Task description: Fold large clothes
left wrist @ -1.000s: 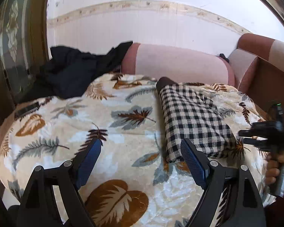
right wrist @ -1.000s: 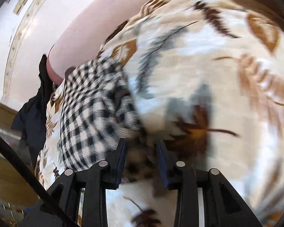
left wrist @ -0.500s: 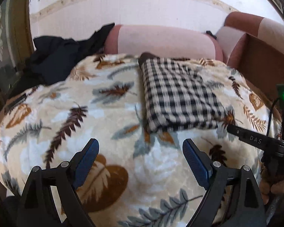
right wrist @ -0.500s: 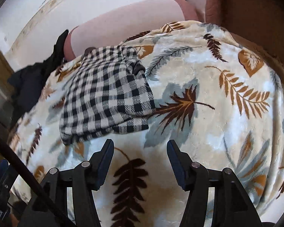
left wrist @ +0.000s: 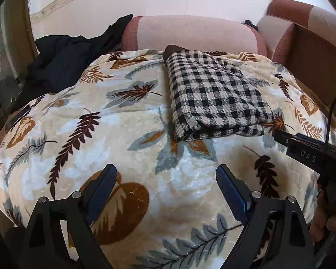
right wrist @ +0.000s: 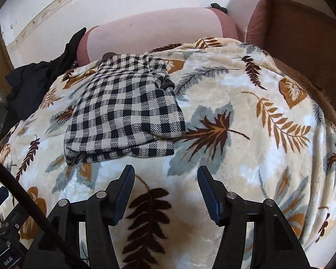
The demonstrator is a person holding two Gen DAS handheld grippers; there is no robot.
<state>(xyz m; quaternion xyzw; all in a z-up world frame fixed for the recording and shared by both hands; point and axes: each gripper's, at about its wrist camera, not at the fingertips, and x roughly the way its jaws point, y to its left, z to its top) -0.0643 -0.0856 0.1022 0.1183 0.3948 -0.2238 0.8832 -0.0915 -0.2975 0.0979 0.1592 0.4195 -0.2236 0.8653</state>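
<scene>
Two grippers, both empty: your left gripper (left wrist: 165, 186) and right gripper (right wrist: 165, 186) hover over the blanket (left wrist: 114, 148) with jaws spread wide, pinching nothing. Checked garment (right wrist: 125, 114) lies folded into a compact rectangle on the blanket, toward the far side, near the pink bolster (left wrist: 194, 33). Fold looks finished, by my reading; near edge shows stacked layers, slightly uneven at one corner. Left to do, if anything: square that edge, or take up the next piece. Black clothing (left wrist: 65, 60) sits heaped at the far left, partly over the bolster, unfolded. Brown sofa arm (right wrist: 302, 29) stands at right. Nothing blocks your reach to either item.
</scene>
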